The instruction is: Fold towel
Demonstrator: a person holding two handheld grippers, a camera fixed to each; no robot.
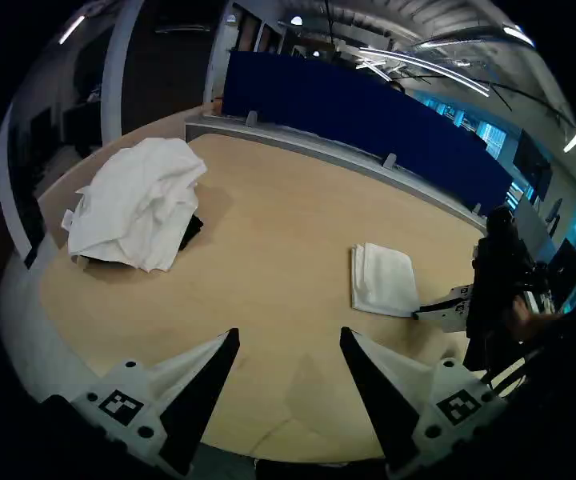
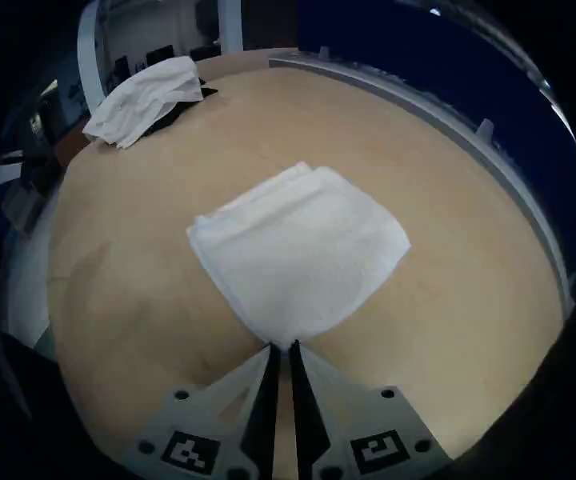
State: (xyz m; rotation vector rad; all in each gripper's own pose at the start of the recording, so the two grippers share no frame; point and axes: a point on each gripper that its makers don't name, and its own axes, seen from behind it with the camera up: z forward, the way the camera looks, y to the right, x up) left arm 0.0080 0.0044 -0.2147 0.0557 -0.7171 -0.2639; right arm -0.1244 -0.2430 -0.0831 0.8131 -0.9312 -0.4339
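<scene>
A folded white towel (image 2: 300, 252) lies flat on the wooden table (image 2: 464, 264), one corner pointing at me. My right gripper (image 2: 282, 346) is at that near corner, its fingers drawn together with the corner's tip between them. In the left gripper view the same folded towel (image 1: 382, 278) sits right of centre, and the right gripper (image 1: 418, 314) touches its near right corner, held by a hand (image 1: 528, 316). My left gripper (image 1: 288, 332) hovers open over bare table (image 1: 288, 224), well short of the towel, with nothing between its fingers.
A crumpled pile of white towels (image 1: 140, 200) rests on a dark object (image 1: 192, 230) at the table's far left, also seen as the pile (image 2: 144, 96) in the right gripper view. A blue partition (image 1: 352, 104) runs behind the table's far edge.
</scene>
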